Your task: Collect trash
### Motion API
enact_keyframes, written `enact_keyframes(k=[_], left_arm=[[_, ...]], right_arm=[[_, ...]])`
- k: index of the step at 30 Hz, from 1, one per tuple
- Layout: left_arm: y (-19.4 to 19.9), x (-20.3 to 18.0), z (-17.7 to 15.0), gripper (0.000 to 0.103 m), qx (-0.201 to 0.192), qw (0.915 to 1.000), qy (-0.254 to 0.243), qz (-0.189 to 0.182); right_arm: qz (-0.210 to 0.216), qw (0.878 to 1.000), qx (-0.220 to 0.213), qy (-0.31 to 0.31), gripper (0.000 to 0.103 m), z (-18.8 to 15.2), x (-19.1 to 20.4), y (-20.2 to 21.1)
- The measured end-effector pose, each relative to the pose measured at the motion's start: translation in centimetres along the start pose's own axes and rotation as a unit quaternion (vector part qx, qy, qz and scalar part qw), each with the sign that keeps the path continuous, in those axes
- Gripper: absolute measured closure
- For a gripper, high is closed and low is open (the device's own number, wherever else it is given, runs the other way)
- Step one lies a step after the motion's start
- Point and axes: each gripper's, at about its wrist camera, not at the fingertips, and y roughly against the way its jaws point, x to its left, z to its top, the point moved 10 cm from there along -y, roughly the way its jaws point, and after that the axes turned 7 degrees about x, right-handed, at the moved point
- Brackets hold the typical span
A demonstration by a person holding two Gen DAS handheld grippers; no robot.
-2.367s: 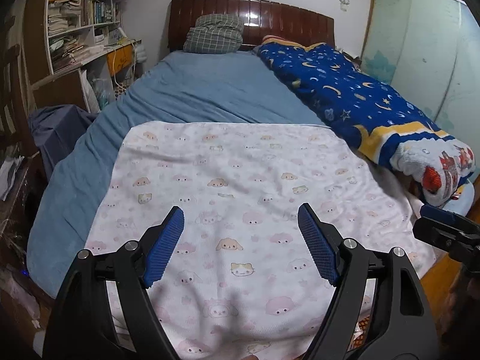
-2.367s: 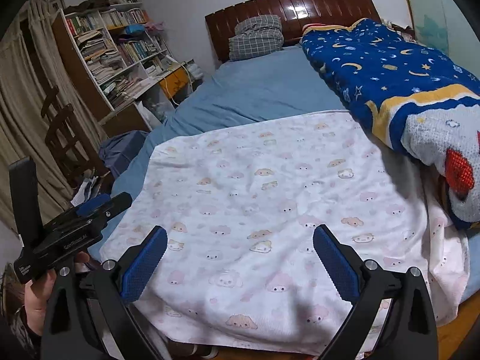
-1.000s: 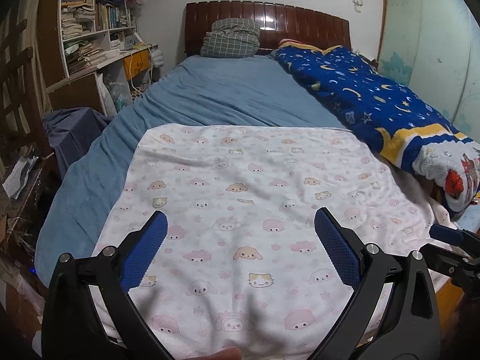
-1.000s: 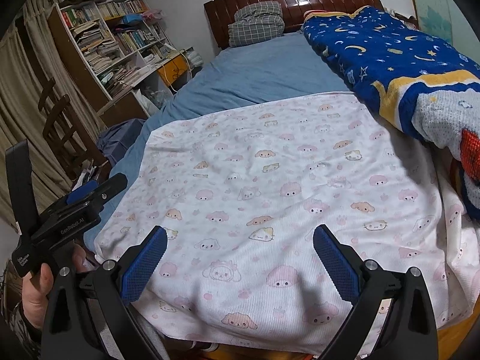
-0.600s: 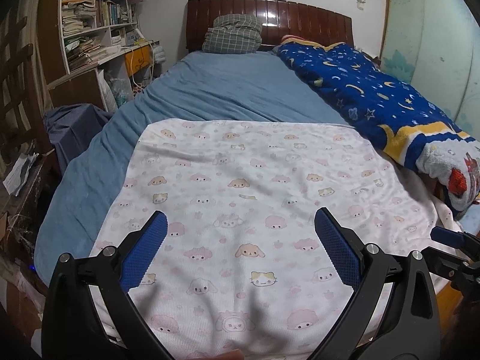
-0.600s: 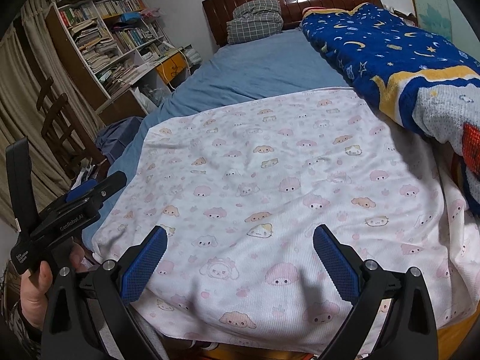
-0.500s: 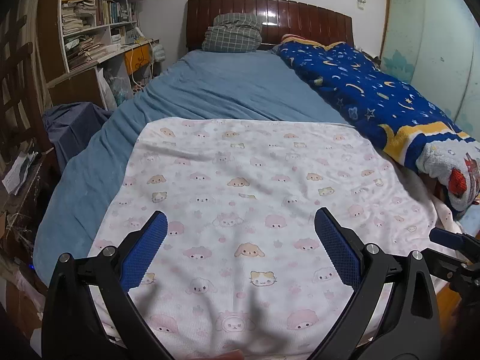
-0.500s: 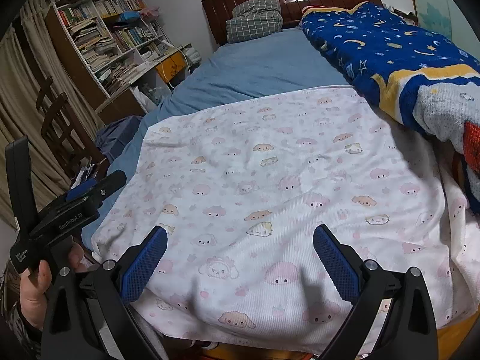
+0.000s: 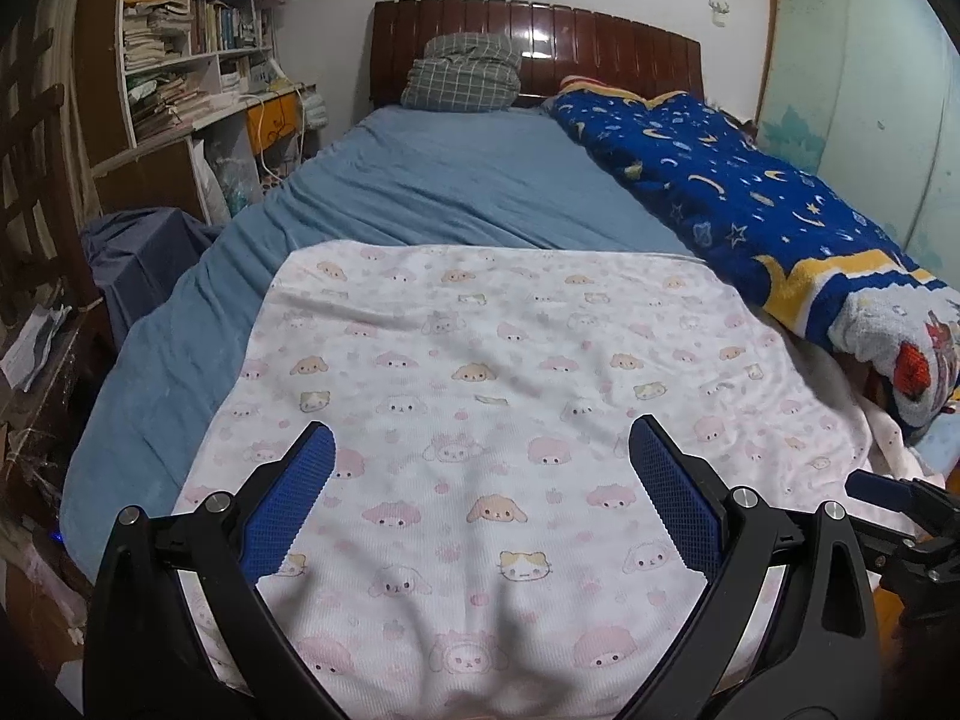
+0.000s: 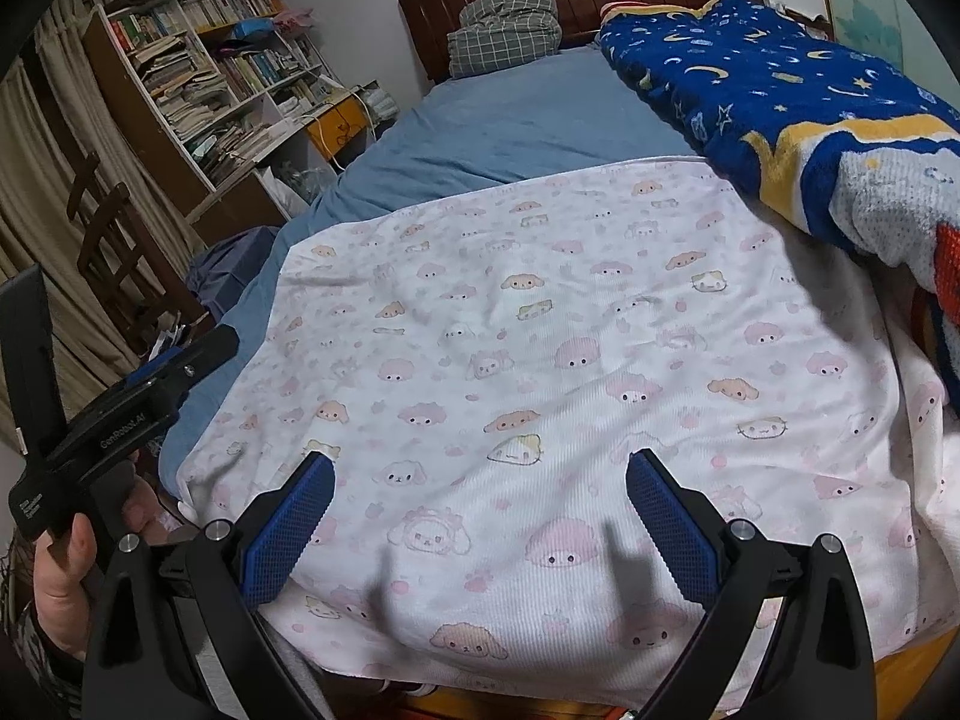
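Both tools wide open, empty: left tool (image 9: 480,480), right tool (image 10: 480,492), both hovering over the pink cartoon blanket (image 9: 510,372) on the bed (image 9: 456,192). No trash visible anywhere on blanket; handling and hold point can't be judged.

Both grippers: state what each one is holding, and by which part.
Nothing is held. The left gripper and the right gripper are both open above the pink blanket.

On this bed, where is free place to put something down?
Free: the blue sheet between pillow and pink blanket, and the pink blanket's middle itself. Crowded: the right side, under the star quilt, and the floor by the bookshelf.
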Motion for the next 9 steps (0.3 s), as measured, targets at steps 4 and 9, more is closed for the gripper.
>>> enact_keyframes(k=[4,9], left_arm=[[-0.47,0.11,-0.22,0.005,0.012,0.9999,0.005,0.001],[-0.51,0.01,-0.4,0.005,0.015,0.9999,0.007,-0.003]], right_arm=[[-0.001,1.0,0.002,-0.003,0.007,-0.09,-0.3,-0.27],[-0.004,1.0,0.004,-0.007,0.007,-0.22,-0.63,-0.51]])
